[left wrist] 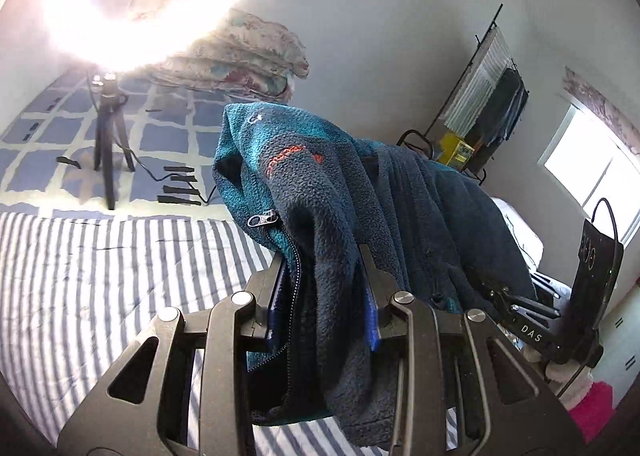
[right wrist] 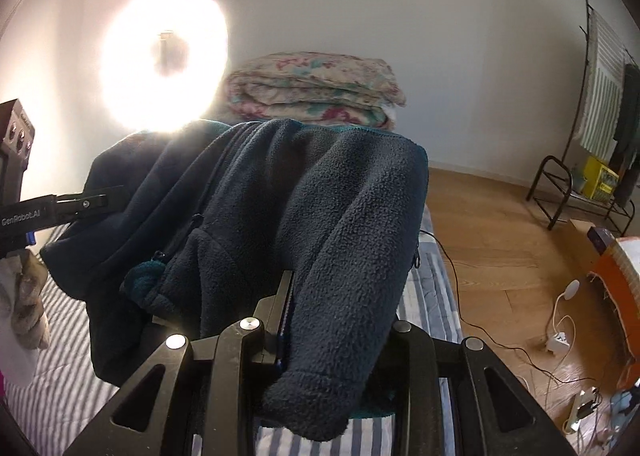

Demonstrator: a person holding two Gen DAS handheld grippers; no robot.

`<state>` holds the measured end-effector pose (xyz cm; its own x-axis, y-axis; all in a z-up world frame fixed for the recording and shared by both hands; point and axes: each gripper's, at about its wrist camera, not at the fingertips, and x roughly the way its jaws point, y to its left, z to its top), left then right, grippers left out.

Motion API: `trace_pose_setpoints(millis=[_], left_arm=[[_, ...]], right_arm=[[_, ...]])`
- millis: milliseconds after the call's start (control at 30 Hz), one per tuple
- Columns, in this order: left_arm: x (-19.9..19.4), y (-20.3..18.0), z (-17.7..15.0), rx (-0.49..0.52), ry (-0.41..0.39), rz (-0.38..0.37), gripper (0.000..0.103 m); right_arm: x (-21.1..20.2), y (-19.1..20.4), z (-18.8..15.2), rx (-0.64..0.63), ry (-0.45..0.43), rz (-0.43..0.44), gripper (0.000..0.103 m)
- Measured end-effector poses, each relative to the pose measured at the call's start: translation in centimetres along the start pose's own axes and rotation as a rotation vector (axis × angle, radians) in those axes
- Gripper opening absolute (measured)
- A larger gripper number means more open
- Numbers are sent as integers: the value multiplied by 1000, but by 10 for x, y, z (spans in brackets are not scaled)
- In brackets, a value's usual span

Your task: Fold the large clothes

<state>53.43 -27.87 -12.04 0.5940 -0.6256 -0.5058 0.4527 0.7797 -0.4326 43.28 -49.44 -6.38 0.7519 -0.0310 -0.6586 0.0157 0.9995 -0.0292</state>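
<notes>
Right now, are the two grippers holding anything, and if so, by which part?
Both hold the fleece jacket. The left gripper pinches bunched fabric beside the zipper; the right gripper clamps a thick navy fold, which part unclear.

Fleece jacket [left wrist: 332, 191] nubby, matt; floor [right wrist: 500, 240] glossy wood.

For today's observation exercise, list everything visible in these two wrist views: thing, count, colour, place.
fleece jacket: one, navy and teal, lifted above the bed
striped bedcover: one, blue-white, under the jacket
folded quilt: one, floral, against the far wall
ring light: one, glaring white, on a tripod
clothes rack: one, black, by the right wall
left hand-held gripper: one, black, clamped on fleece
right hand-held gripper: one, black, clamped on fleece
</notes>
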Motion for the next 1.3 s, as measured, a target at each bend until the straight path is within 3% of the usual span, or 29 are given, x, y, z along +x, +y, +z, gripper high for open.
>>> trace_pose_setpoints(millis=[133, 233, 300, 333, 400, 500, 600, 667, 733, 933, 1100, 1300], left_arm=[[49, 19, -18, -29, 31, 32, 31], [96, 44, -42, -40, 121, 97, 31], [122, 61, -60, -57, 187, 148, 31], [130, 73, -68, -70, 188, 167, 31], [134, 96, -76, -148, 180, 106, 32], [135, 117, -81, -203, 171, 25, 35], [135, 118, -81, -195, 163, 18, 36], [135, 119, -80, -199, 162, 26, 41], [130, 113, -80, -181, 152, 82, 56], [105, 82, -76, -108, 130, 195, 57], [58, 41, -67, -26, 75, 198, 57], [-24, -24, -61, 57, 4, 141, 57]], right_arm=[[54, -10, -20, 25, 53, -16, 28], [113, -14, -44, 17, 172, -26, 28], [143, -13, -65, -35, 270, -85, 30], [148, -15, -69, -39, 280, -81, 31], [152, -40, -66, 68, 281, 21, 34], [154, -54, -68, 75, 291, 93, 37], [155, -63, -74, 122, 276, 121, 41], [154, -66, -78, 153, 266, 100, 55], [158, -65, -81, 177, 267, 47, 72], [129, -47, -70, 145, 231, -10, 70], [80, -36, -54, 163, 164, 37, 69], [-4, -12, -30, 150, 69, 79, 65]])
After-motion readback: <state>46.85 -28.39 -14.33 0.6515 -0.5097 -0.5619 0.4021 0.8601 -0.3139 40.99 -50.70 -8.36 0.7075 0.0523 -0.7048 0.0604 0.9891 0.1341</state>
